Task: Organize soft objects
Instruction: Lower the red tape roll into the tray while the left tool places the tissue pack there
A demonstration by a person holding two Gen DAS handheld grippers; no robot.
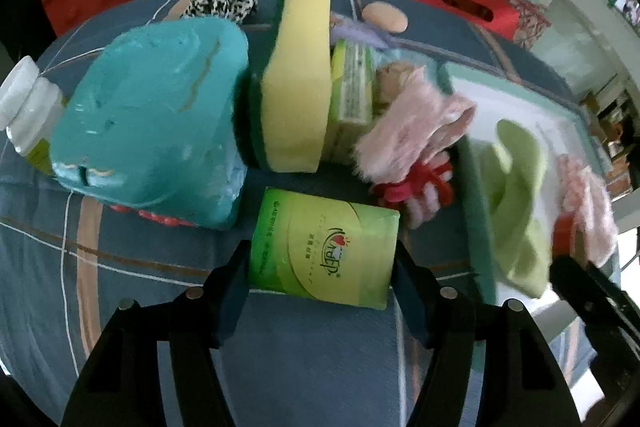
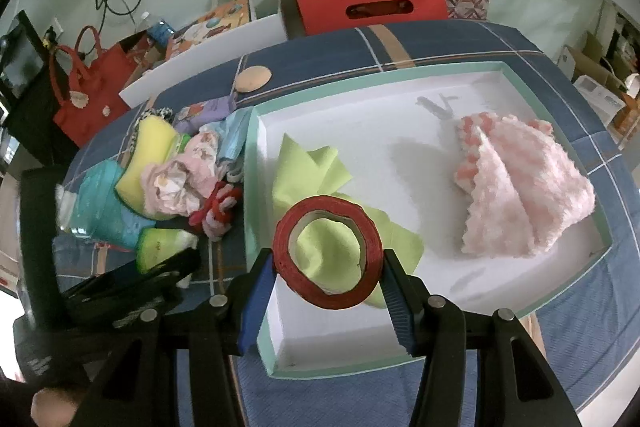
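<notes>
My left gripper (image 1: 322, 269) is shut on a green tissue pack (image 1: 324, 247) just above the blue plaid cloth, in front of the pile. My right gripper (image 2: 328, 273) is shut on a red tape roll (image 2: 327, 253) held over the near left corner of the white tray (image 2: 400, 83). In the tray lie a green cloth (image 2: 308, 167) and a pink fluffy towel (image 2: 524, 187). The pile left of the tray holds a yellow sponge (image 1: 296, 83), a teal wipes pack (image 1: 152, 131), a pink fluffy cloth (image 1: 408, 123) and a red-and-white knot toy (image 1: 420, 187).
A white-capped bottle (image 1: 28, 107) lies at the pile's left. A round beige pad (image 2: 253, 79) and a black-and-white cloth (image 1: 220, 3) lie at the far side. A red box (image 2: 368, 3) and a red bag (image 2: 88, 87) stand beyond the table.
</notes>
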